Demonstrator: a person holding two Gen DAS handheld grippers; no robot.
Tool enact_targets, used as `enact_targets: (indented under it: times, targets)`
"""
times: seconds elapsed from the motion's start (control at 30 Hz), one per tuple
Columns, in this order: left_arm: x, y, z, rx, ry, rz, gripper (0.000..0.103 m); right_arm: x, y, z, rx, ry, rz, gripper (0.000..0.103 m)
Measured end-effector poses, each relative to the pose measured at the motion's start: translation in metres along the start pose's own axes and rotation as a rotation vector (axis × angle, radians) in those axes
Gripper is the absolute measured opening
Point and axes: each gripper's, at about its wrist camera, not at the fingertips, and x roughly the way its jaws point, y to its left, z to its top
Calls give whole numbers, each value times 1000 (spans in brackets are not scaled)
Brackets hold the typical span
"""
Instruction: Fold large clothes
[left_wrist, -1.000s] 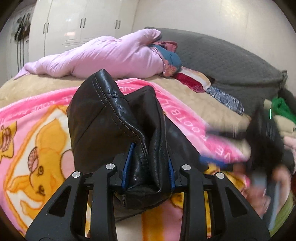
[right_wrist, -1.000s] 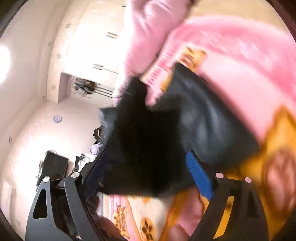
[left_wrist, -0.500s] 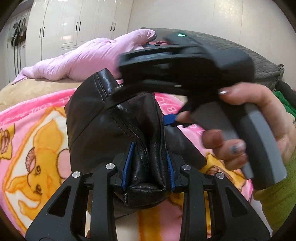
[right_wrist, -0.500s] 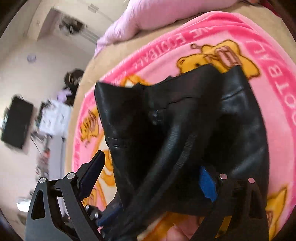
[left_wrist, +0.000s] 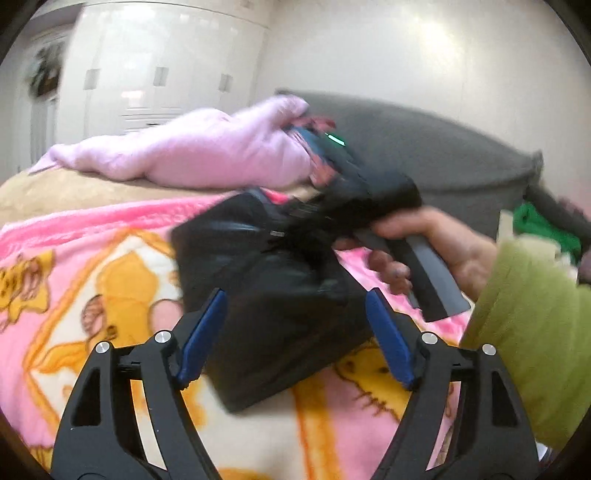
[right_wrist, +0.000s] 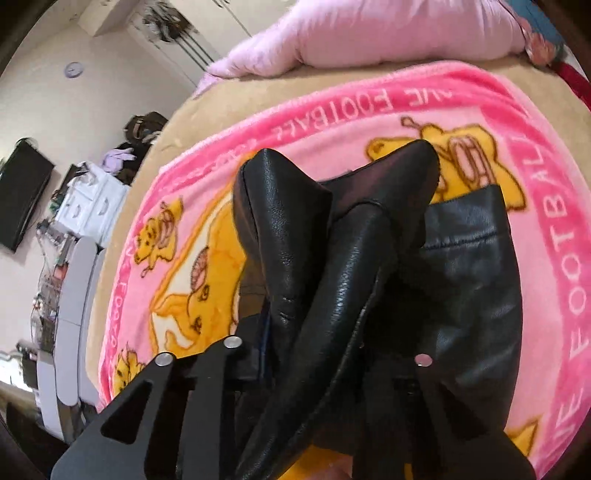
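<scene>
A black leather garment (left_wrist: 273, 295) lies bunched and partly folded on a pink cartoon blanket (left_wrist: 92, 295). My left gripper (left_wrist: 295, 339) is open, its blue pads apart on either side of the garment's near edge. My right gripper (right_wrist: 332, 354) is shut on a thick fold of the black leather garment (right_wrist: 332, 258), which covers the pads. In the left wrist view the right gripper's body (left_wrist: 369, 184) is held by a hand in a green sleeve over the garment's far side.
A pale pink padded jacket (left_wrist: 192, 155) lies at the far side of the bed. A grey headboard (left_wrist: 443, 155) and a pile of clothes (left_wrist: 539, 221) are to the right. White wardrobes (left_wrist: 147, 74) stand behind. Furniture and a wall TV (right_wrist: 22, 192) lie off the bed's edge.
My left gripper has opened and let go of the leather garment. My right gripper has closed on a fold of it and the garment has dropped flatter on the blanket.
</scene>
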Motion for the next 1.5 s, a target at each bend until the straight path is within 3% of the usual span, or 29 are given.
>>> enact_targets:
  times: [0.1, 0.17, 0.2, 0.23, 0.37, 0.53, 0.67, 0.77, 0.83, 0.9, 1.1, 1.13, 1.17, 1.23, 1.27, 1.3, 1.5]
  targets:
    - [8, 44, 5, -82, 20, 102, 69, -13, 1, 1, -30, -36, 19, 14]
    - [34, 77, 7, -185, 67, 110, 69, -26, 4, 2, -64, -61, 36, 14]
    - [47, 84, 7, -200, 81, 116, 63, -33, 5, 2, -77, -71, 41, 14]
    - [64, 85, 8, -197, 101, 115, 54, -39, 4, 2, -85, -82, 45, 14]
    - [107, 48, 10, -188, 165, -30, 48, -57, -19, 4, -85, -115, 39, 14]
    - [155, 14, 1, -193, 272, -76, 48, -46, -87, -1, 17, -73, -35, 14]
    - [177, -4, -6, -119, 314, -41, 49, -24, -128, -17, 73, -43, -79, 29]
    - [183, -13, -11, -64, 316, -13, 49, -23, -151, -24, 165, -54, -51, 58]
    - [184, -16, -12, -52, 314, -4, 49, -32, -151, -24, 170, -83, -47, 62]
    - [183, -16, -10, -60, 307, -4, 49, -41, -147, -19, 171, -119, -71, 78]
    - [175, -16, -14, -49, 296, 5, 50, -46, -112, 3, 97, -192, -198, 81]
    - [173, -16, -14, -50, 295, 5, 50, -39, -105, 6, 75, -171, -245, 80]
    - [171, -17, -15, -51, 296, 3, 50, -34, -100, 8, 65, -156, -259, 71]
    - [169, -18, -15, -54, 296, 5, 50, -25, -90, 10, 34, -156, -284, 47]
    - [168, -17, -16, -57, 293, 9, 50, -24, -86, 9, 23, -163, -309, 20]
    - [168, -15, -16, -65, 292, 9, 50, -23, -82, 9, 17, -166, -304, 11]
    - [155, -8, -15, -127, 255, -68, 56, -71, -61, 13, -52, -307, -171, 8]
